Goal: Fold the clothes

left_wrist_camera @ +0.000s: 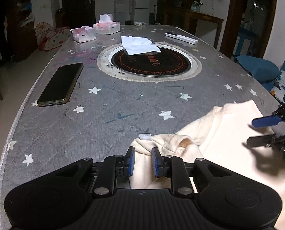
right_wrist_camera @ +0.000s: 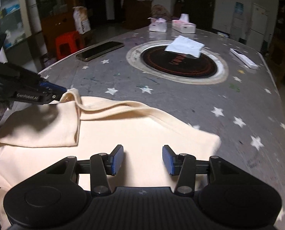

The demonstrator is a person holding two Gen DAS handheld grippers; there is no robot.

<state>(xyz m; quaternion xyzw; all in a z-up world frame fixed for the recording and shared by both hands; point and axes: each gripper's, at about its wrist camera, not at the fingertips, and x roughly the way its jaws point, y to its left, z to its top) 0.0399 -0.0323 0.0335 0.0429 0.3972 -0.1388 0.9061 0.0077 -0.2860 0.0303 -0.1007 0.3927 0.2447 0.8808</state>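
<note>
Left gripper [left_wrist_camera: 143, 156] has its blue pads drawn narrow around a bunched corner of the cream garment [right_wrist_camera: 123, 126], and I judge it is pinching that cloth, though the contact itself sits low in my left wrist view. My right gripper [right_wrist_camera: 143, 159] hangs with its pads spread wide over the flat body of the garment, holding nothing.

That garment lies on the near part of the star-patterned table [left_wrist_camera: 113, 118], running broadly left to right between my two grippers, with one flap already doubled over on its left side. From the pinched corner, the rest of the cloth lies to the right and toward me, so any pull on that corner would travel across toward the right gripper. On that side, the far right corner of the garment lies just ahead of the open pads.

Both views cut off the near edge of the garment, so I cannot tell its full shape, or whether it is a shirt or trousers.
</note>
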